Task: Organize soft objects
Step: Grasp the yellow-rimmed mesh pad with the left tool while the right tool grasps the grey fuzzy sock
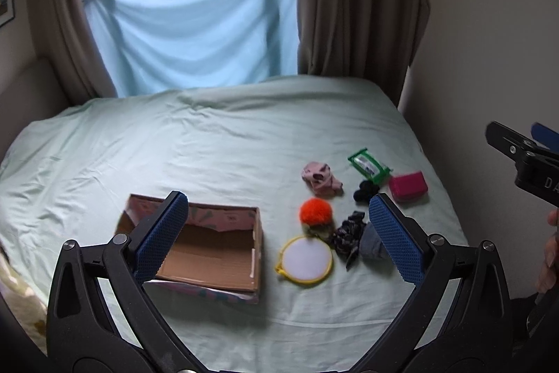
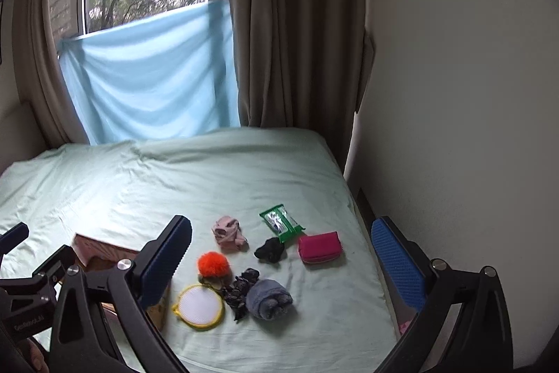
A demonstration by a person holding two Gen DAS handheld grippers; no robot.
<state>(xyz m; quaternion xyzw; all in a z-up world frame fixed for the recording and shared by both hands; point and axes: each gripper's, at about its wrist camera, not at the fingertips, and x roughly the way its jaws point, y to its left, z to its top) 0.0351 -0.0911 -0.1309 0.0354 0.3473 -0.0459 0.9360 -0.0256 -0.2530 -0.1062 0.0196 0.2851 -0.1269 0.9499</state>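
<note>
An open cardboard box (image 1: 209, 254) lies on the pale green bed sheet (image 1: 209, 145). To its right lie an orange pom-pom (image 1: 315, 211), a pink cloth (image 1: 319, 179), a black scrunchie (image 1: 365, 189), a patterned dark scrunchie (image 1: 347, 235), a rolled grey towel (image 2: 269, 299), a magenta pouch (image 1: 408, 186), a green wipes pack (image 1: 368, 165) and a yellow-rimmed round mirror (image 1: 305, 260). My left gripper (image 1: 279, 233) is open and empty above the box and items. My right gripper (image 2: 283, 268) is open and empty above the items.
Brown curtains (image 1: 349, 6) and a blue cloth (image 1: 195, 23) hang at the window behind the bed. A white wall (image 2: 454, 93) runs along the bed's right edge. The right gripper also shows at the right edge of the left wrist view (image 1: 524, 159).
</note>
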